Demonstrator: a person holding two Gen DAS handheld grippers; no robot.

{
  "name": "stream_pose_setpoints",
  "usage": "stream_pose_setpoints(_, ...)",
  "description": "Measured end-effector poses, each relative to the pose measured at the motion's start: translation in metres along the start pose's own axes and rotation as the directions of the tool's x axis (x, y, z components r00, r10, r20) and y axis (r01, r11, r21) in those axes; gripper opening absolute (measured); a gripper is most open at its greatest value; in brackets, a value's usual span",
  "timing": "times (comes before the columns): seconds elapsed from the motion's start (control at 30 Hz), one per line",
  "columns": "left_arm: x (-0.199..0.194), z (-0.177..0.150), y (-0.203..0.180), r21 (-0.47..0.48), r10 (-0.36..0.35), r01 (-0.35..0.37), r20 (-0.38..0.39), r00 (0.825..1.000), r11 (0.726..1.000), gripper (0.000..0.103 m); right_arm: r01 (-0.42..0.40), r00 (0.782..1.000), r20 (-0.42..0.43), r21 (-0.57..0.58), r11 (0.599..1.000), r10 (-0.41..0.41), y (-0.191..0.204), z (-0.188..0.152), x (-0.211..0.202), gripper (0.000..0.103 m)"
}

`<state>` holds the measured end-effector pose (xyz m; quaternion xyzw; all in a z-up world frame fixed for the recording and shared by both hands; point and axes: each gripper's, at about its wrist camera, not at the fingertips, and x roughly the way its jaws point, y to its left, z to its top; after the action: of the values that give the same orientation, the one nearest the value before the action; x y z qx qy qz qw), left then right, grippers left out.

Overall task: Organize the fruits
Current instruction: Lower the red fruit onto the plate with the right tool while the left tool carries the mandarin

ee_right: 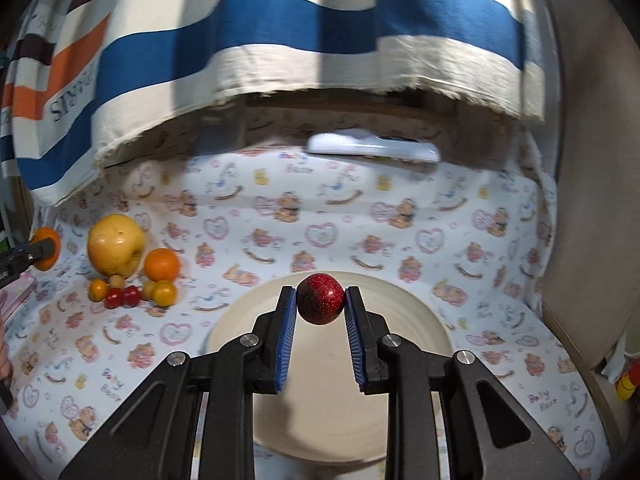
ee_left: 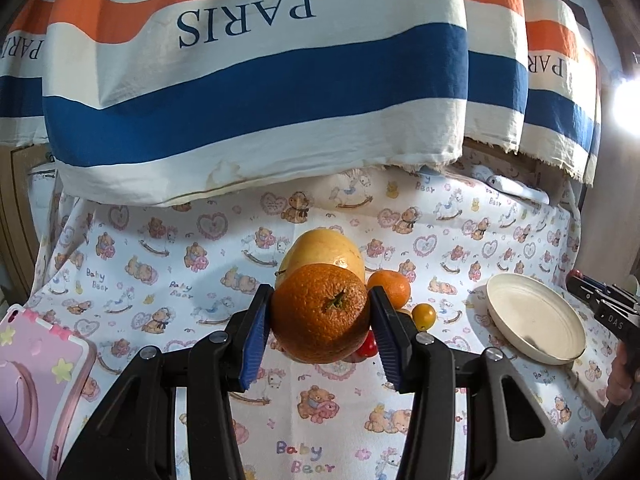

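Bear-print cloth (ee_left: 192, 360) covers table, striped fabric (ee_left: 256, 80) hanging behind. Left claw (ee_left: 320, 316) pinches orange (ee_left: 320, 312); pear (ee_left: 326, 252) just beyond it. Right claw (ee_right: 321, 300) pinches red fruit (ee_right: 321, 299) above plate (ee_right: 400, 320); fruit pile (ee_right: 128, 272) far left.

The cream plate (ee_right: 420, 320) lies bare and open from above — the fruit cluster (ee_right: 132, 276) crowds the left, and the striped cloth (ee_right: 280, 60) overhangs the far counter (ee_right: 280, 240).
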<state>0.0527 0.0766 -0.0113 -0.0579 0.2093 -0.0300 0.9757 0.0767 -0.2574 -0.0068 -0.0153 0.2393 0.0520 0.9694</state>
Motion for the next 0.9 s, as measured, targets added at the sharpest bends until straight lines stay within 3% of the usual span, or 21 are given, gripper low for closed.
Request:
stream_pose_setpoints(0.2,-0.008,-0.002,-0.009,0.039,0.011,-0.013,0.04,0.999,0.999,0.047,0.023,1.0,-0.01,0.099,0.995,-0.022,-0.021,-0.001,0.003,0.026)
stream_pose_setpoints(0.43,-0.01,-0.004,-0.029,0.102,0.025,-0.031,0.055,0.998,0.994,0.047,0.082,0.996,0.038,0.095,0.992,-0.086,-0.02,-0.001,-0.007,0.026)
stream_pose_setpoints(0.63,-0.005,-0.003,-0.079,0.158,-0.036,0.03,0.032,0.999,0.987,0.047,0.092,0.995,0.04,0.092,0.991,-0.096,-0.02,-0.001,-0.008,0.026)
stream_pose_setpoints(0.9,0.023,0.005,-0.164,0.217,-0.148,0.15,-0.026,0.989,0.964,0.047,0.09,0.996,-0.016,0.129,0.988,-0.089,-0.031,-0.002,0.001,0.026)
